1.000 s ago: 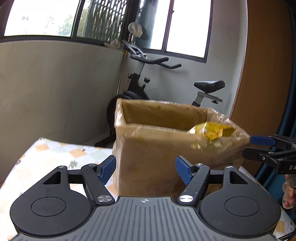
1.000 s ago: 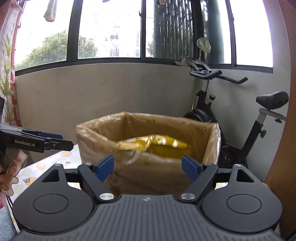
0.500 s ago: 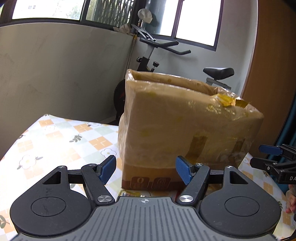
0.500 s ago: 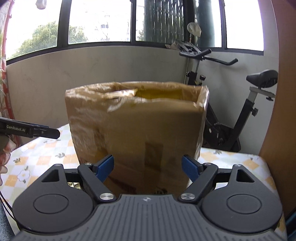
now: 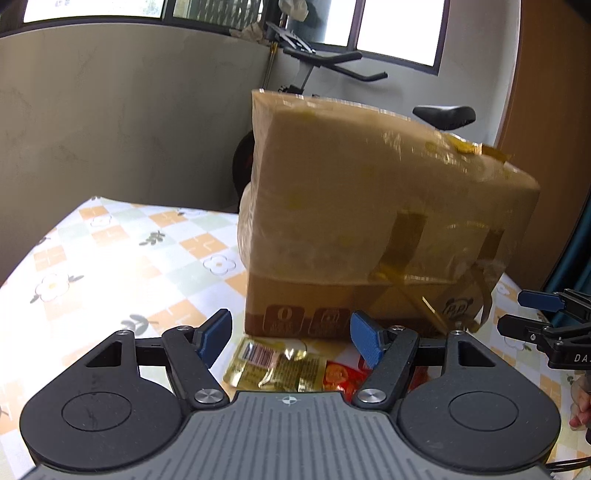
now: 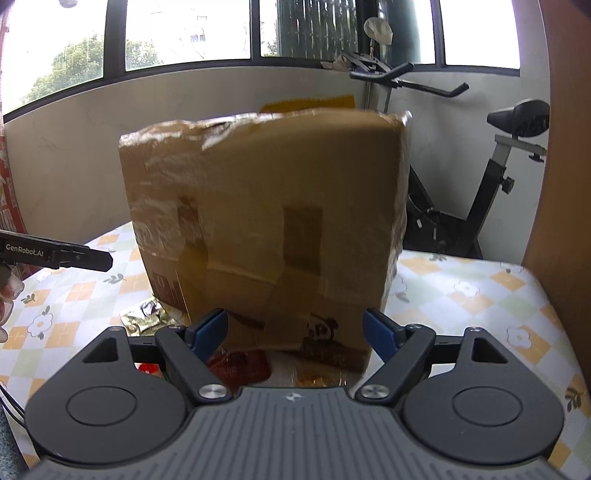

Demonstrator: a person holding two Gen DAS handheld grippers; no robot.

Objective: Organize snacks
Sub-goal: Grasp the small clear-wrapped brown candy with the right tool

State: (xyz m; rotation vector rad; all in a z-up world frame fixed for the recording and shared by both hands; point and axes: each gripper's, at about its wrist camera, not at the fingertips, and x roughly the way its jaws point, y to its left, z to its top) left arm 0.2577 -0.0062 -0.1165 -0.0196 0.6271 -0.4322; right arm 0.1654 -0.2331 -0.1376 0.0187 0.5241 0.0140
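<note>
Both tools dropped low vs 1s ago, box point(image 5: 369, 206) now towers, packets showing.
Left tool point(image 5: 291, 341) & right tool point(image 6: 295, 334) wide open, empty; gold packet point(image 5: 273, 369) prob light, crinkly, slippery, so pinch an edge.

Grey plaster wall point(image 6: 207, 99) runs straight ahead, far beyond claw. Dark-framed windows point(image 6: 188, 33) above it, bright daylight, green trees outside at far left. Exercise bike point(image 6: 480, 192) ahead and to right, against wall: black handlebars, black saddle. Brown wooden panel point(image 6: 565, 147) at far right. Floral checked tablecloth point(image 5: 122, 254) under and ahead of claw, sunlit.
</note>
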